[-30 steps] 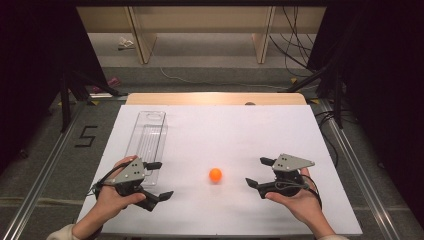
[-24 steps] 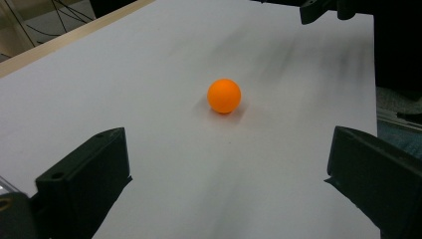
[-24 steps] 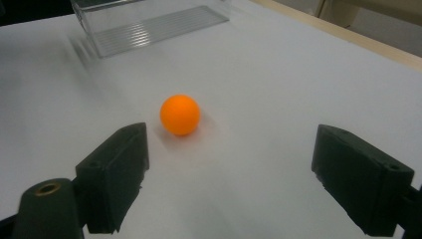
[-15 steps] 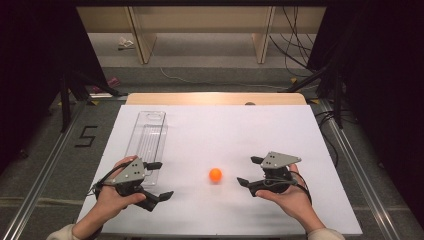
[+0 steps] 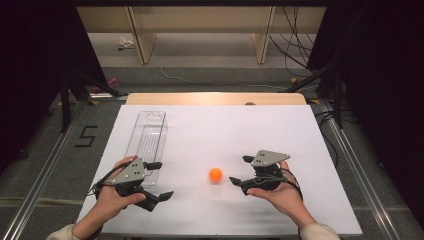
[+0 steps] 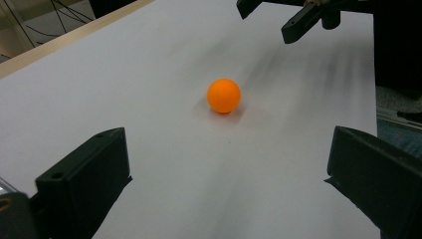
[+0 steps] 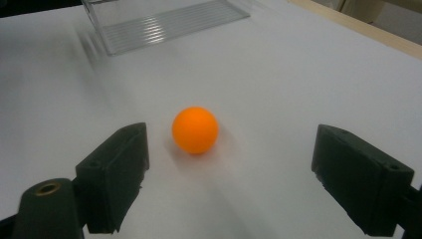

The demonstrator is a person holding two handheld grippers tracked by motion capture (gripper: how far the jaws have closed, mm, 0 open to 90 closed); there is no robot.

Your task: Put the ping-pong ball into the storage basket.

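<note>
Both jaws of my right tool (image 5: 239, 169) stand wide, now moved up close behind the orange ball (image 5: 215, 174), so grasping looks next.

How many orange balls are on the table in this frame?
1. The orange ball lies on the white table, just ahead of the open right gripper, apart from the clear tray. Nothing hints at a hidden one.

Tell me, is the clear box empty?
Empty, as far as shown: the clear box shows just its ribbed bottom, and the orange ball sits outside on the table.
</note>
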